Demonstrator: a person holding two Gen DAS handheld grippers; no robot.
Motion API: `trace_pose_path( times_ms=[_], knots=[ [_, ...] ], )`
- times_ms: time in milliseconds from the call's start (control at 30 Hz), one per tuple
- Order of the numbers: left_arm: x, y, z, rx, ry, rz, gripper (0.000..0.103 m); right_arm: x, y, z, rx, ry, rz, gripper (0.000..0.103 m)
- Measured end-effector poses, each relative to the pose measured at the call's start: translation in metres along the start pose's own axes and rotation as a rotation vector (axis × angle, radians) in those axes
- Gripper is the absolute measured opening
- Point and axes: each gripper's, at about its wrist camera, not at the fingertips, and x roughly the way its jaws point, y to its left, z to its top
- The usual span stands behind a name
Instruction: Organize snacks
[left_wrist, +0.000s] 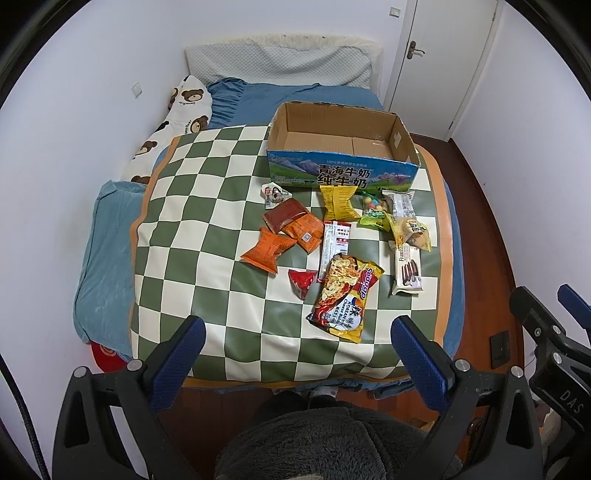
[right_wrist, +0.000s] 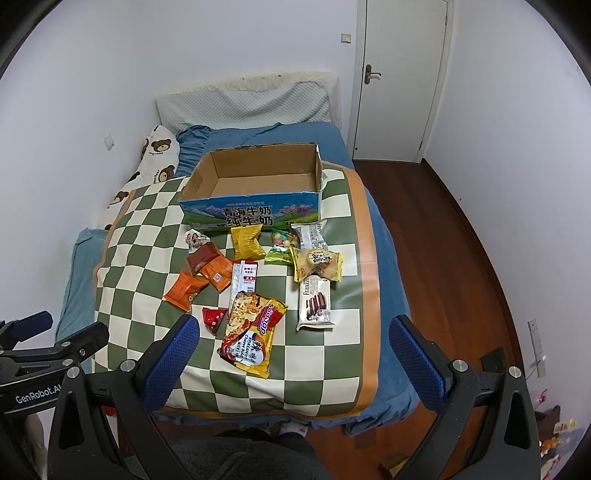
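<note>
Evidently nothing is sorted yet: I see the open blue-printed cardboard box (left_wrist: 341, 147) empty at the far side, every foil snack packet (right_wrist: 255, 328) loose on the green-and-cream checkered mat (left_wrist: 207, 229), left gripper (left_wrist: 295, 350) and right gripper (right_wrist: 293, 354) both spread, holding nothing.

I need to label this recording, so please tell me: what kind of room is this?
Most likely a bedroom. A bed with a pillow stands against the wall, and a closed door opens onto a wooden floor. The snacks lie on a checked mat on the bed.
</note>
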Motion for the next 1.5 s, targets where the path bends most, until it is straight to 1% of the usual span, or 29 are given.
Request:
trace_pose_path(
  times_ms=[767,900,1000,1100,1133,1200,1233,1300,1367,1400,1467,1500],
  knots=[
    [0.002,0.002,-0.007,-0.004,-0.008,-0.002,0.103,0.0,0.002,-0.001,0.005,-0.003,0.005,0.103],
    [0.001,0.002,-0.007,-0.005,-0.005,-0.005,0.103,0.004,0.004,0.003,0.011,0.007,0.012,0.103],
    [0.007,0.004,-0.001,-0.01,0.006,-0.014,0.103,0.019,-0.002,0.007,0.028,0.032,0.017,0.103],
    [0.035,0.002,0.008,-0.009,0.041,-0.027,0.103,0.045,-0.015,0.01,0.059,0.058,0.02,0.103],
    [0.059,-0.004,0.013,-0.004,0.061,-0.019,0.103,0.056,-0.02,0.01,0.071,0.069,0.024,0.103],
    [0.091,-0.012,0.016,0.014,0.098,-0.015,0.103,0.087,-0.034,0.01,0.091,0.105,0.022,0.103],
    [0.11,-0.018,0.017,0.023,0.13,-0.013,0.103,0.102,-0.039,0.009,0.1,0.124,0.023,0.103],
    [0.147,-0.029,0.017,0.043,0.19,-0.036,0.103,0.136,-0.051,0.005,0.117,0.164,0.019,0.103],
    [0.188,-0.044,0.015,0.073,0.256,-0.041,0.103,0.17,-0.06,0.0,0.128,0.2,0.015,0.103],
    [0.209,-0.051,0.012,0.089,0.286,-0.05,0.103,0.189,-0.065,-0.004,0.134,0.229,0.02,0.103],
    [0.246,-0.066,0.007,0.123,0.342,-0.041,0.103,0.224,-0.074,-0.011,0.156,0.28,0.042,0.102],
    [0.26,-0.071,0.005,0.131,0.363,-0.049,0.102,0.239,-0.077,-0.013,0.166,0.303,0.054,0.101]
  ],
)
